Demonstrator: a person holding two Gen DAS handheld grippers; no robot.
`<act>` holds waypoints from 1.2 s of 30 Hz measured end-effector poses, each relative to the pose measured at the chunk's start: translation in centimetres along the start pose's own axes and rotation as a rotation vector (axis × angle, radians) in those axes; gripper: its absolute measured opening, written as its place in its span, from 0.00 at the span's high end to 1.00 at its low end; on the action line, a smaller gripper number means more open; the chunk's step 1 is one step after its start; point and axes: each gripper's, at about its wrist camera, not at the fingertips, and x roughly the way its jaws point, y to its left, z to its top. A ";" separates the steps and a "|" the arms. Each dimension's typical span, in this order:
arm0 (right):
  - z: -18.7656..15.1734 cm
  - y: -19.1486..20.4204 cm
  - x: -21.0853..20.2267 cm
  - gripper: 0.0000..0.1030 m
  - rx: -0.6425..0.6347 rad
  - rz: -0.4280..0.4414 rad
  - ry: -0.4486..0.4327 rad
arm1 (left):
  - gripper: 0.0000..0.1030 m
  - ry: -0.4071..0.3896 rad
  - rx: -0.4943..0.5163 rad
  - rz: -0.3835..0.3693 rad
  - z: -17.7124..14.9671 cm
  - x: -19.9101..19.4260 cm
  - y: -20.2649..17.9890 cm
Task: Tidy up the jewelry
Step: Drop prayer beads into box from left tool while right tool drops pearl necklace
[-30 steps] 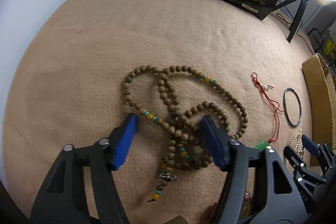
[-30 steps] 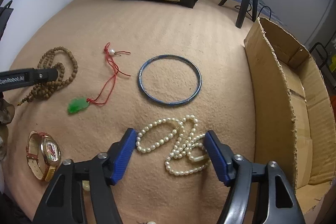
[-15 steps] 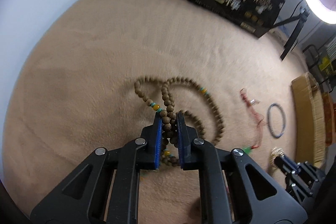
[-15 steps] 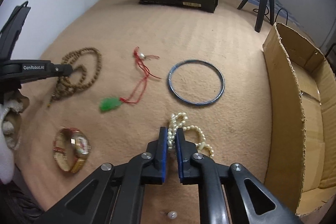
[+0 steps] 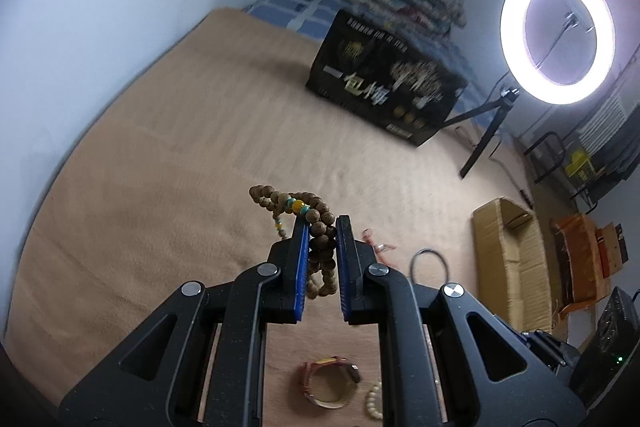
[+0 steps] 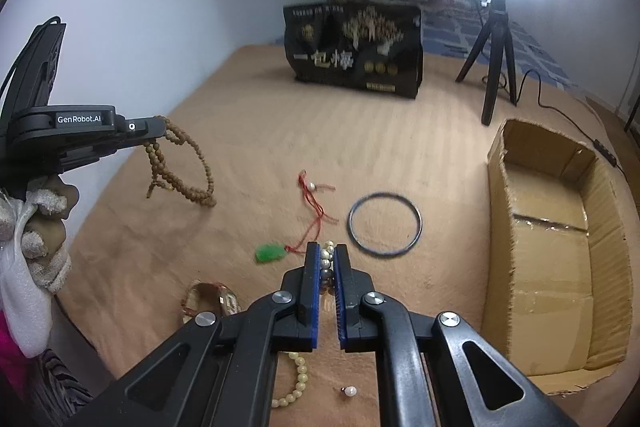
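My left gripper (image 5: 322,223) clamps the wooden beads (image 6: 182,167), my right gripper (image 6: 327,254) the pearl strand (image 6: 326,263), both left of the cardboard box (image 6: 560,251); I carry them boxward slowly, loops clear.

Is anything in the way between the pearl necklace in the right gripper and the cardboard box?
Nothing visible blocks it. The pearl necklace hangs from the right gripper; only the flat bangle lies on the blanket between it and the open box.

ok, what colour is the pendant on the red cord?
Green pendant, clearest in the right wrist view.
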 end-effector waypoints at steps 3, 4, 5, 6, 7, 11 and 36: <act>0.1 -0.3 -1.2 0.96 0.002 0.001 -0.023 | 0.89 -0.024 0.006 -0.026 0.2 -1.4 -1.0; 0.1 -0.5 -1.6 0.96 0.004 0.000 -0.032 | 0.89 -0.030 0.012 -0.030 0.3 -1.7 -1.3; 0.1 -0.7 -2.0 0.96 0.010 0.006 -0.033 | 0.89 -0.036 0.021 -0.035 0.2 -2.2 -1.8; 0.1 -1.0 -2.5 0.96 0.016 0.007 -0.041 | 0.89 -0.045 0.035 -0.040 0.2 -2.6 -2.5; 0.0 -1.2 -3.0 0.96 0.020 0.008 -0.049 | 0.89 -0.051 0.043 -0.043 0.2 -3.0 -3.0; 0.2 -2.3 -5.1 0.96 0.038 -0.006 -0.091 | 0.89 -0.064 0.076 -0.079 0.0 -4.1 -5.4; -2.4 -15.0 -12.6 0.96 0.208 -0.159 -0.160 | 0.89 0.040 0.236 -0.314 -3.7 -0.1 -24.2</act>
